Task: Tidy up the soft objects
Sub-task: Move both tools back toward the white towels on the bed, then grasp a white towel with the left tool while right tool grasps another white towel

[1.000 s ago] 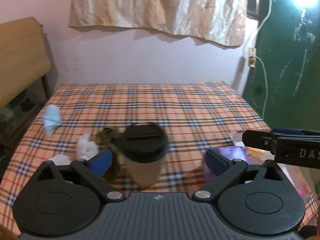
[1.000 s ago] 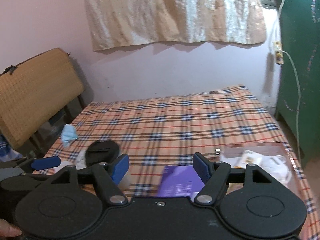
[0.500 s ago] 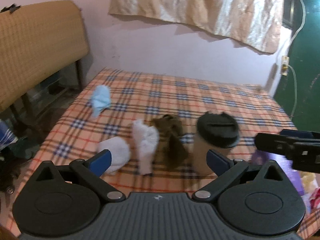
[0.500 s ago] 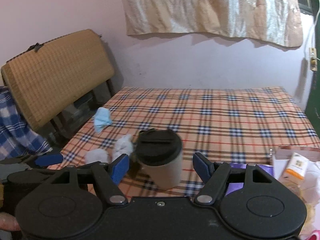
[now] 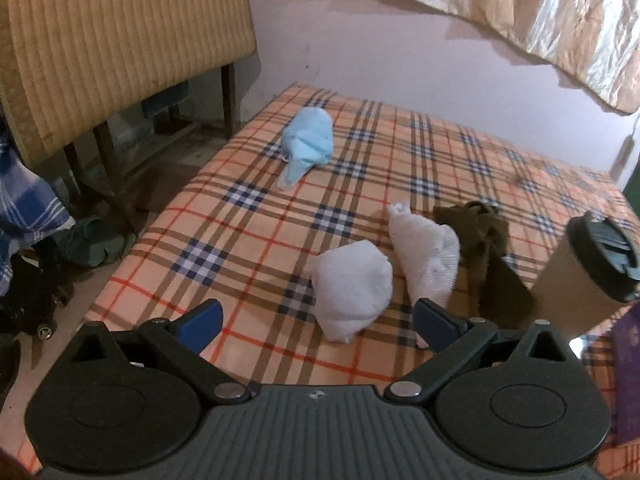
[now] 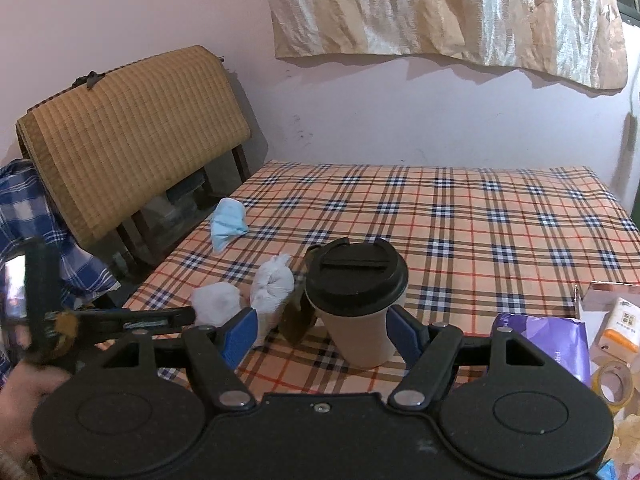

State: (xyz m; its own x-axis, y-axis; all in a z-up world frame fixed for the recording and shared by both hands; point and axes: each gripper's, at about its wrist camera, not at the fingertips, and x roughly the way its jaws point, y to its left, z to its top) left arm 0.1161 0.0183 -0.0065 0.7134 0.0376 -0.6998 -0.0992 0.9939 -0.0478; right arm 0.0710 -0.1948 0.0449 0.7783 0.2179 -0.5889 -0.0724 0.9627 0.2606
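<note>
Two balled white socks lie on the plaid bed (image 5: 248, 240): the nearer white sock (image 5: 352, 288) sits just ahead of my left gripper (image 5: 318, 320), which is open and empty, and the second white sock (image 5: 428, 256) lies to its right. A dark olive sock (image 5: 484, 240) rests beside them, against a paper cup (image 5: 588, 272) with a black lid. A light blue face mask (image 5: 308, 144) lies farther back near the bed's left edge. My right gripper (image 6: 322, 332) is open, with the cup (image 6: 356, 300) standing just ahead between its fingers, not pressed.
A woven-mat chair back (image 6: 132, 136) and blue checked cloth (image 6: 44, 216) stand off the bed's left edge. At the right lie a purple packet (image 6: 548, 332), a clear box with small cartons (image 6: 616, 312) and a tape roll (image 6: 612, 384). A crumpled cloth (image 6: 440, 8) hangs on the wall.
My left gripper has swung left and dipped, from facing the cup to facing the white socks. The right gripper turned left onto the cup, then held still. Both stayed open.
</note>
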